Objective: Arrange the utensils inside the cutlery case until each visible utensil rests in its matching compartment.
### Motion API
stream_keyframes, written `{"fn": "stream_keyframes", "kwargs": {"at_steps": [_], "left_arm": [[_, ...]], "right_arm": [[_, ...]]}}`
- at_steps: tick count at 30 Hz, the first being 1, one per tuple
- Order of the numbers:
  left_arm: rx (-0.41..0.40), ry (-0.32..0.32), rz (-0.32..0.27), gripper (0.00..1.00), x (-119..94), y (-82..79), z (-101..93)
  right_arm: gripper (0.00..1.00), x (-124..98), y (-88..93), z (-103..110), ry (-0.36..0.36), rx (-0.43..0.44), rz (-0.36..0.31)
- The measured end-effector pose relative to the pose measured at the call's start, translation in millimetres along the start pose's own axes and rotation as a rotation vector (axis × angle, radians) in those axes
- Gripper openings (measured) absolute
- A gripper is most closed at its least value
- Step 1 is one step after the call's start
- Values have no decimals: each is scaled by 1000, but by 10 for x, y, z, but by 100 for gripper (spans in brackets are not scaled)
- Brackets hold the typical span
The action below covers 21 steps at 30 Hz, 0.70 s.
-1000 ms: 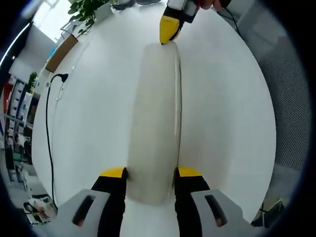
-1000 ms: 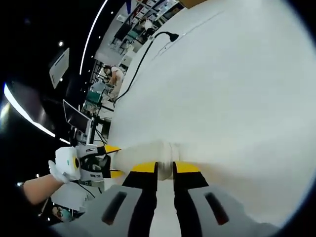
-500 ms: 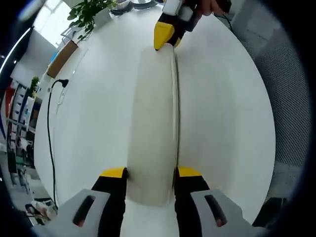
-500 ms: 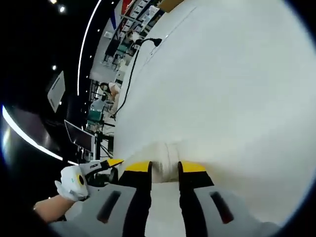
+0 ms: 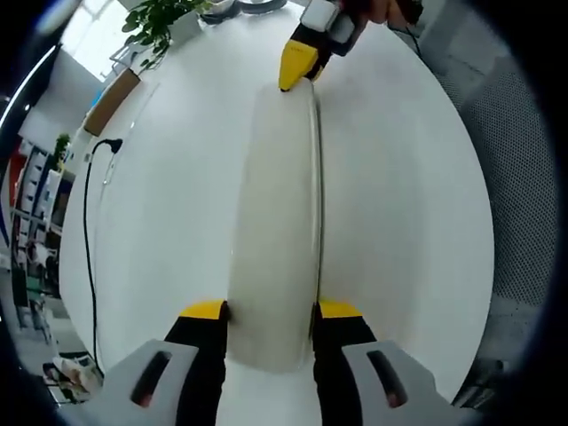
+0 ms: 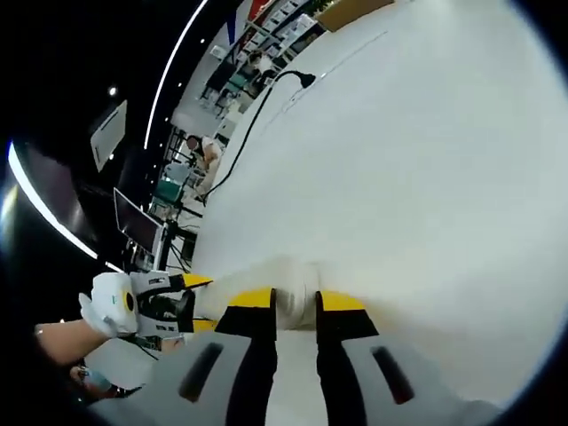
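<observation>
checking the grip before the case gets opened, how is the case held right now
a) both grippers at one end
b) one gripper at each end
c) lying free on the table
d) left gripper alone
b: the left gripper clamps the case at the near end, the right gripper at the far end.

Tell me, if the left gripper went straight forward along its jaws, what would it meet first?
The left gripper is shut on the near end of the long off-white closed cutlery case, so that blocks it at once. Beyond it, the right gripper grips the far end, on the round white table.
</observation>
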<state>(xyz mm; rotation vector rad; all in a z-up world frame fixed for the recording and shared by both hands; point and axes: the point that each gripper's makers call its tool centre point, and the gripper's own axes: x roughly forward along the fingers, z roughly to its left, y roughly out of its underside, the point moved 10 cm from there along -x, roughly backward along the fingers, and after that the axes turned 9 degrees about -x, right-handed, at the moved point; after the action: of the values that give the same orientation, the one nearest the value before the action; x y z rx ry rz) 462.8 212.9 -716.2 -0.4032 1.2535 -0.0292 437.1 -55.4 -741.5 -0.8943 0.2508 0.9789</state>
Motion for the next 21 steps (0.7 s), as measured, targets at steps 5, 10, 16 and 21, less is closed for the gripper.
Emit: {"fn": "stream_keyframes", "kwargs": {"at_steps": [5, 10, 16, 21], "left_arm": [[-220, 41, -68, 42, -39, 62, 15], [-478, 62, -132, 46, -111, 196, 80], [-806, 142, -230, 56, -183, 378, 99], [-1091, 89, -240, 50, -264, 598, 127]], "right_arm": [[14, 2, -4, -6, -4, -1, 21], [15, -5, 36, 16, -4, 6, 8], [15, 18, 36, 57, -5, -11, 23], [15, 21, 28, 63, 5, -24, 25]]}}
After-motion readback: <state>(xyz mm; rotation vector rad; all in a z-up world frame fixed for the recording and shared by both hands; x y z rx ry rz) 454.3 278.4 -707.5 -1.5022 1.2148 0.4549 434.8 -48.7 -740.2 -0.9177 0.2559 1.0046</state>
